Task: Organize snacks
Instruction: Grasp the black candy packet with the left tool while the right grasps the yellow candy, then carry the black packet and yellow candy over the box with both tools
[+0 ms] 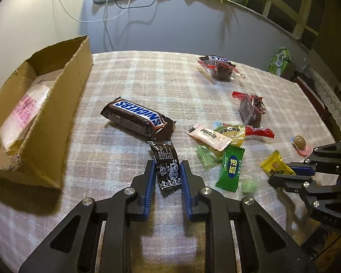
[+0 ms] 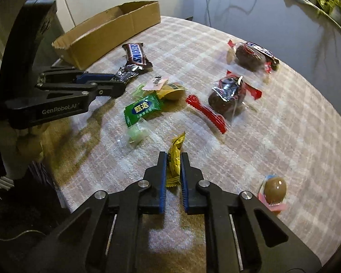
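The snacks lie scattered on the bench [image 1: 147, 72], which wears a pale checked cloth, and the Snickers bar [image 1: 137, 120] serves as the landmark. Just in front of the bar, with one end touching it, lies a black sachet [image 1: 167, 166]; the left tool [image 1: 167, 169] is clenched on it, blue pads pressing both long edges. To the right of the bar lies a loose pile: a pink sachet [image 1: 208, 136], a green packet [image 1: 230, 167] and a red wrapper [image 1: 260, 133] beside them. Farther right of the bar, past the pile, the right tool [image 2: 173, 159] is clenched on a yellow sachet [image 2: 175, 159], which stands between its pads with the top end sticking out beyond the tips. Near that tool, a brown egg-shaped sweet [image 2: 275, 187] sits on a pink base. Beyond the pile, away from the tools, lie two clear-wrapped dark cakes [image 1: 250, 109], one behind the other. To the left of the bar a cardboard box [image 1: 56, 104] stands open on the bench edge, with a white and pink packet [image 1: 25, 113] inside.
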The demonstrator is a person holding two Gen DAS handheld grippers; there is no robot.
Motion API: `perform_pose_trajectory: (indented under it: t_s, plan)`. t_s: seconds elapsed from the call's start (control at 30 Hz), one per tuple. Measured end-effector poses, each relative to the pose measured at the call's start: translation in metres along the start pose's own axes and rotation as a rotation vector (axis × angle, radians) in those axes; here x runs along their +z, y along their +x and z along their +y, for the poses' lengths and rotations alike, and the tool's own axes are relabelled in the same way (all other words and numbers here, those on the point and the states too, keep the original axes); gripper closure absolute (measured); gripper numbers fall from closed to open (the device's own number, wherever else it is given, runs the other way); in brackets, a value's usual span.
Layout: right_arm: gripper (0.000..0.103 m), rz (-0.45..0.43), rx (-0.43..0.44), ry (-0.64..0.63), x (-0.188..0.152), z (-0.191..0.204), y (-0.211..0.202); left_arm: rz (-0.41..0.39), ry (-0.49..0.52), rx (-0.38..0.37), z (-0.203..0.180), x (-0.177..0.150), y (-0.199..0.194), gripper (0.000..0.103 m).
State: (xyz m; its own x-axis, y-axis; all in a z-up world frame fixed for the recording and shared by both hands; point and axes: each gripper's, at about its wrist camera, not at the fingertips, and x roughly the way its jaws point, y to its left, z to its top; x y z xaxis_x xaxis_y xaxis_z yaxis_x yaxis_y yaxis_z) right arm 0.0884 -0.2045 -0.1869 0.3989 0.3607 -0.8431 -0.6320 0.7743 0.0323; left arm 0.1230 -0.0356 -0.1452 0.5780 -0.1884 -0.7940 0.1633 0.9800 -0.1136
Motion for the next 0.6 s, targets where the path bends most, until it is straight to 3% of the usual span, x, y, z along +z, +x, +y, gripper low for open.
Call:
perform_pose_trajectory:
  t_s: [0.6]
  plan:
    - [0.092,-0.129,0.039,0.131,0.008,-0.014,-0.041,-0.082,-0.060,-0.062,0.009,-0.001,-0.040,0.083]
